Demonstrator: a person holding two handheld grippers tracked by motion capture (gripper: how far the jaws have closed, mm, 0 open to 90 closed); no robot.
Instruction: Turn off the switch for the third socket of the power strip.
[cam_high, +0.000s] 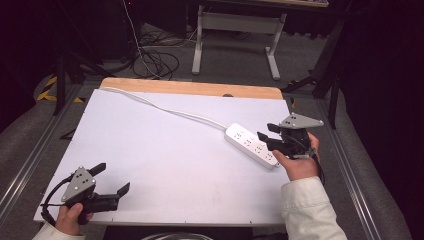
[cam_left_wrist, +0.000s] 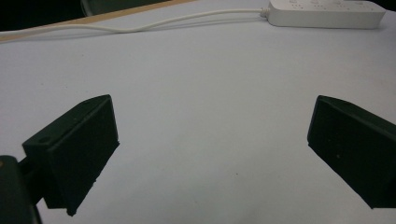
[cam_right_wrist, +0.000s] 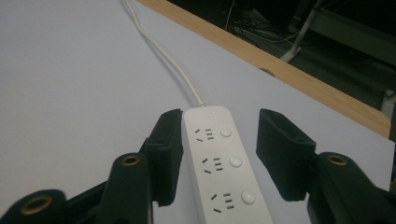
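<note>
Right gripper view: the white plastic three-socket power strip (cam_right_wrist: 224, 163) is straddled by the right gripper (cam_right_wrist: 219, 154), fingers spread, one touching its side. High view: the left gripper (cam_high: 111, 179) is held spread over the white counter (cam_high: 165, 160), well apart from the strip.

Both hand-held grippers (cam_high: 111, 178) (cam_high: 266, 133) agape.

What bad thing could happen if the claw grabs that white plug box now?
The right gripper straddles the power strip off-centre: one jaw touches its side, the other stands apart, so closing may shove or twist it. The strip lies near the table's right edge. Its cord trails across the table and could tug back.
</note>
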